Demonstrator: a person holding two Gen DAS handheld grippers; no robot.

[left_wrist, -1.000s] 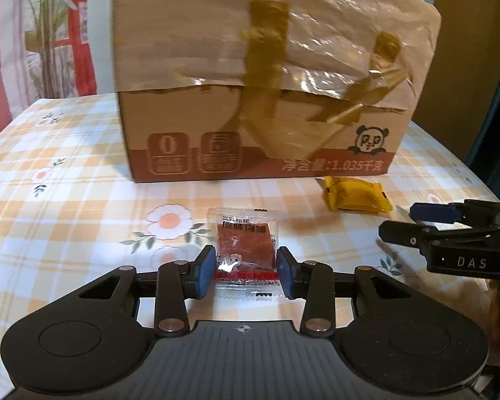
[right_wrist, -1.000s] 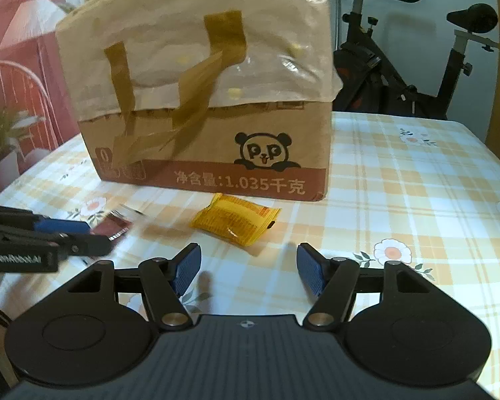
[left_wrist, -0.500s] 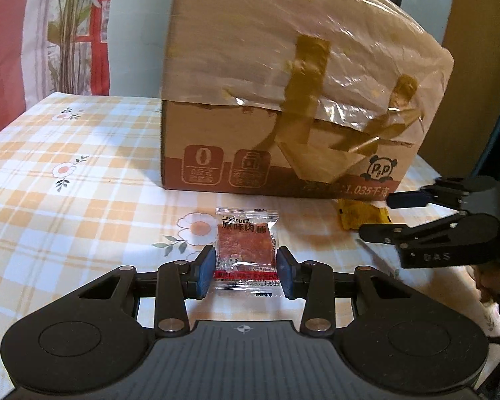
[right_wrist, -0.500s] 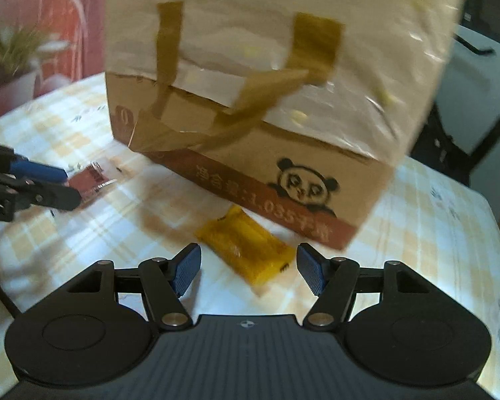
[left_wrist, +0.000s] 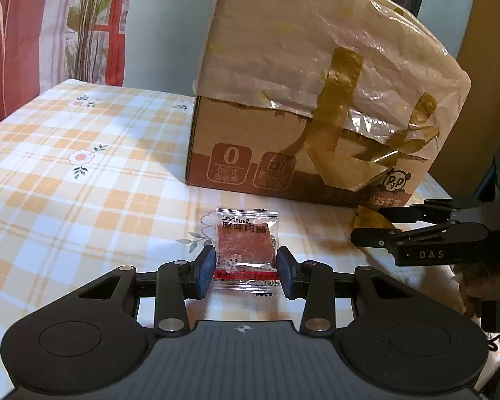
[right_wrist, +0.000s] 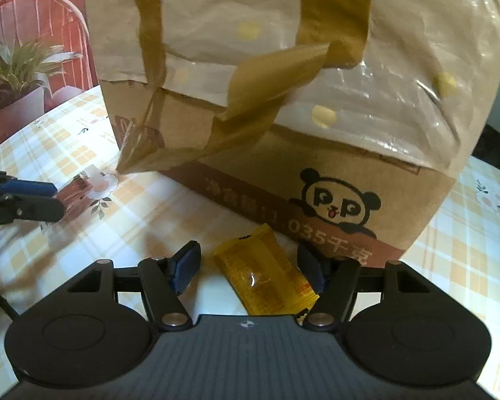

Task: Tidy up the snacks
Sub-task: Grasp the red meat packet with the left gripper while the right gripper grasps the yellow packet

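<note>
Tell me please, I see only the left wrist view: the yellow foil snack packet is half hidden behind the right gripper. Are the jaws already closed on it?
Observer: No. In the right wrist view the yellow foil snack packet lies flat on the checked tablecloth between the jaws of the right gripper. The jaws stand open, with a clear gap on the packet's left side.
Operator: How does it lie to the brown cardboard box?
Observer: Slanted. Its far end comes close to the front of the brown cardboard box, under the printed weight line and left of the panda print. I cannot tell whether they touch.
</note>
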